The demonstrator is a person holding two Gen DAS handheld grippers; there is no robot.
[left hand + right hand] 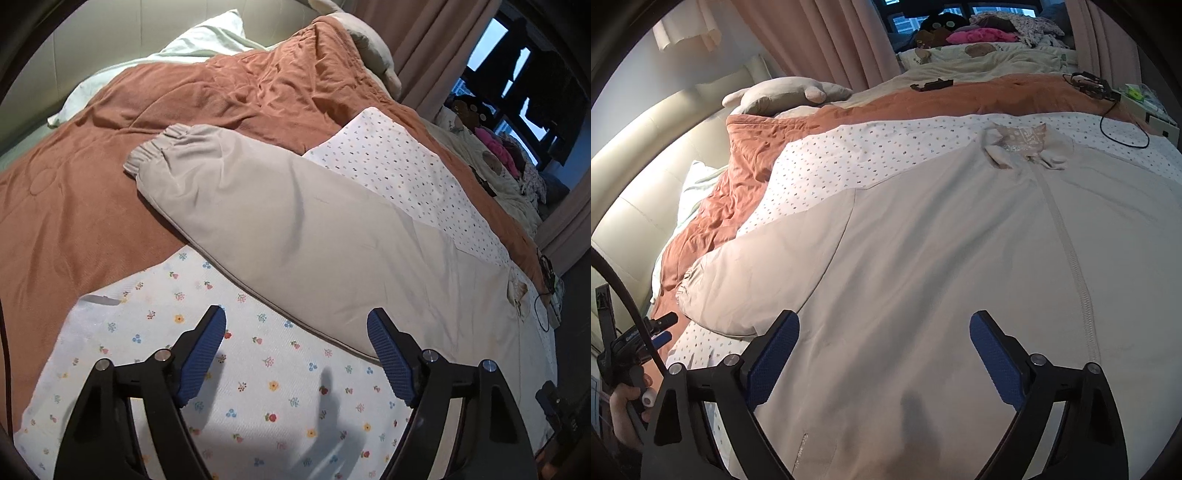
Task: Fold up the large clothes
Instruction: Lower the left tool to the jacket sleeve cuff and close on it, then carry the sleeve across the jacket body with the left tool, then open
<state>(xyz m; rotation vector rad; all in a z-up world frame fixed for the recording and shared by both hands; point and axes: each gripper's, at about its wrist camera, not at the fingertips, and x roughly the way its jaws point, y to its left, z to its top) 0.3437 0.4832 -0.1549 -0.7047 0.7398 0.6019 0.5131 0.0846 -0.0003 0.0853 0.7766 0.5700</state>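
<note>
A home bedroom: ahead of the claw lies a bed with a rust quilt [229, 99], pillow [199, 40], padded headboard [639, 155], curtains [820, 44] and plush toys [938, 26] beyond.

Beige zip-up jacket [923, 258] on a white sheet [258, 369] printed with small coloured flowers, over a rust-orange quilt [92, 166]; blue tool pads [201, 358]

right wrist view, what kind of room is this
Most likely a bedroom: the beige jacket lies spread on a bed with a rust-orange quilt, a padded headboard and pillow at the left, and curtains over the window behind.
</note>
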